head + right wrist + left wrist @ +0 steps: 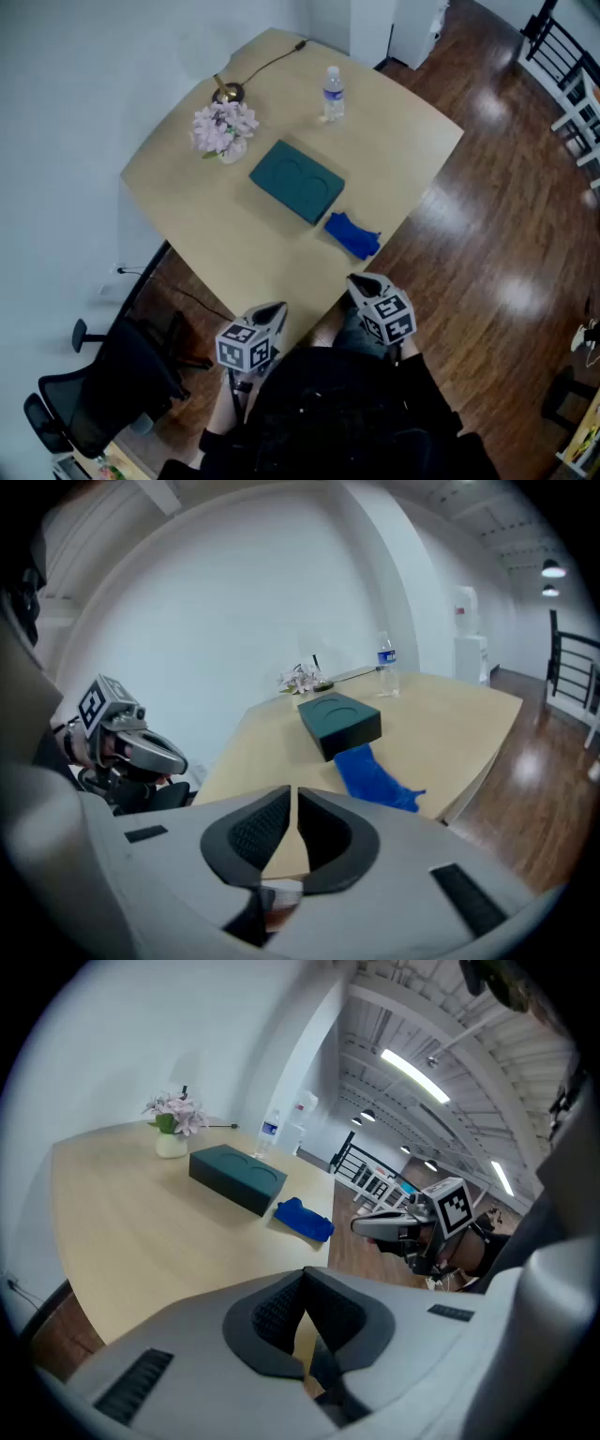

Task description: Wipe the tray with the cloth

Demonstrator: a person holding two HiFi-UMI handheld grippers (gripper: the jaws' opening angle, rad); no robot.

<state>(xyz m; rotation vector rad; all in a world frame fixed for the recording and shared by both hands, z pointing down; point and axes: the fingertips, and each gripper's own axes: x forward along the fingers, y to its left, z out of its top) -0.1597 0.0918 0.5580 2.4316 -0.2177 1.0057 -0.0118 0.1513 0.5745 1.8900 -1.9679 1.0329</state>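
Observation:
A dark teal tray (296, 180) with two round hollows lies mid-table, also seen in the left gripper view (236, 1174) and the right gripper view (339, 719). Just beside its near corner, by the table edge, a crumpled blue cloth (352, 234) (303, 1219) (373, 778) rests on the wood. Both grippers hover off the table's near edge, close to the person's body. My left gripper (272, 311) (302, 1283) has its pads together with nothing between them. My right gripper (356, 281) (295, 803) shows only a thin slit between its pads and holds nothing; the cloth lies a short way ahead of it.
A vase of pink flowers (224, 129), a water bottle (333, 94) and a small brass stand with a cable (228, 92) sit at the table's far side. A black office chair (103, 384) stands at the lower left. Wooden floor lies to the right.

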